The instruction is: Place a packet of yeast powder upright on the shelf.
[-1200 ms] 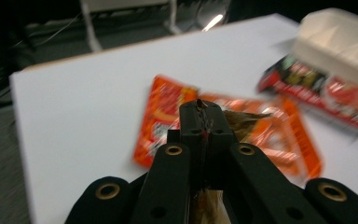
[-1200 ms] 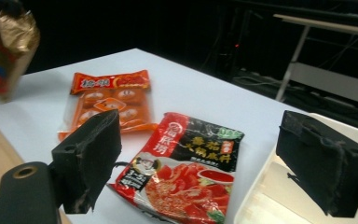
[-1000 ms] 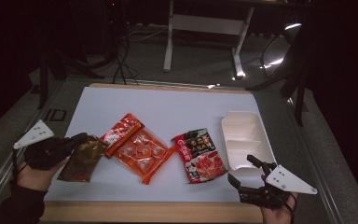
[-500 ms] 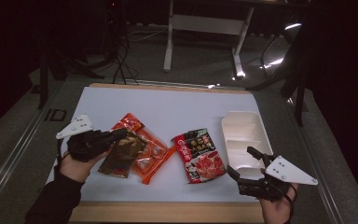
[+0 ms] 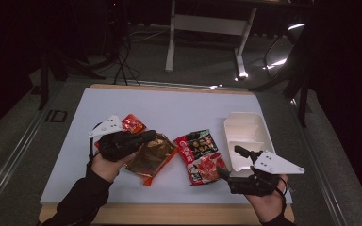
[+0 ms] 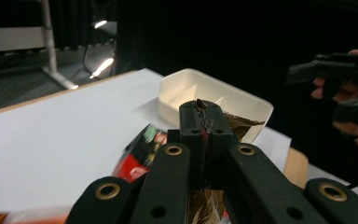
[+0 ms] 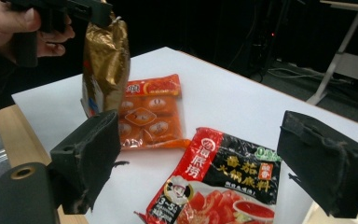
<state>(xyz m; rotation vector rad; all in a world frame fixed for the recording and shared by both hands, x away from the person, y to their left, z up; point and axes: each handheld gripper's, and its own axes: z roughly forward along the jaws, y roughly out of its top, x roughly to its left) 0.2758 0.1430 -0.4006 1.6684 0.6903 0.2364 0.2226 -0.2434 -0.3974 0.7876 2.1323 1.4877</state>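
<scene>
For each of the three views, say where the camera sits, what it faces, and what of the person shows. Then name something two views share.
High view: above the person's side, looking forward and down on the white table; both forearms and hands show.
Left gripper view: rides the left hand-held gripper, shut on the gold packet, facing the white tray.
Right gripper view: along the open right hand-held gripper, facing the red sauce packet.
Shared: the gold packet, in all three views.

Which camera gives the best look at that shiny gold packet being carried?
The right gripper view: the gold packet hangs full length from the left gripper. The high view shows it from above, partly under that gripper. The left gripper view shows just a crumpled edge past the shut jaws.
</scene>
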